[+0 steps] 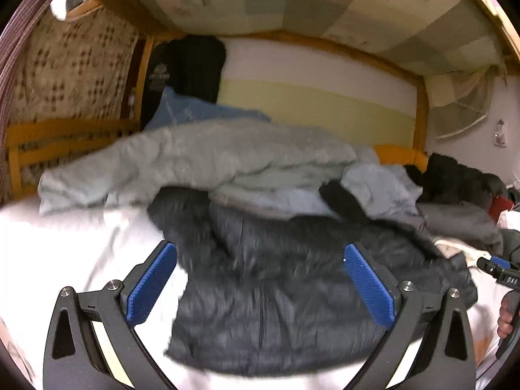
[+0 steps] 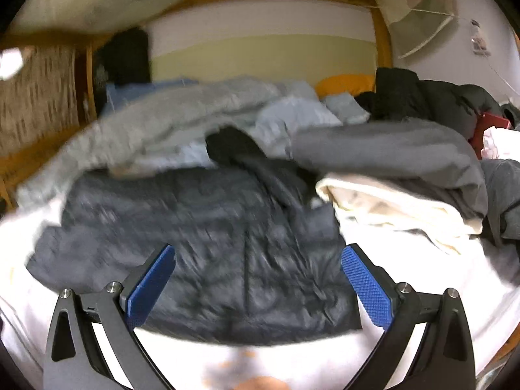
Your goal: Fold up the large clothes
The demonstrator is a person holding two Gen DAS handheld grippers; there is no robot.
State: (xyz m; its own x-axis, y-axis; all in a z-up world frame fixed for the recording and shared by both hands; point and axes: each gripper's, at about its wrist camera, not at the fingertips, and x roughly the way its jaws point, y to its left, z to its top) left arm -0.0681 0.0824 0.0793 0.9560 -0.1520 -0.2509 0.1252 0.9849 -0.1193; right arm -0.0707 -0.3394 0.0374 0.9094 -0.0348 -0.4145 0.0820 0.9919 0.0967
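A dark grey quilted puffer jacket (image 1: 286,292) lies spread on the white bed sheet (image 1: 81,243), zipper facing up; in the right wrist view the same jacket (image 2: 211,253) fills the middle. My left gripper (image 1: 260,286) hovers open over the jacket's lower half, blue pads wide apart with nothing between them. My right gripper (image 2: 258,286) is also open above the jacket's hem and holds nothing. At the far right of the left wrist view the right gripper (image 1: 497,269) shows with a hand on its handle. Both views are motion-blurred.
Behind the jacket lies a pile of clothes: a light grey garment (image 1: 195,159), a pale blue one (image 1: 380,188), a dark grey sweatshirt (image 2: 390,152) over a cream garment (image 2: 390,211), and black clothes (image 2: 422,97). A wooden bed frame (image 1: 42,143) and a wall bound the bed.
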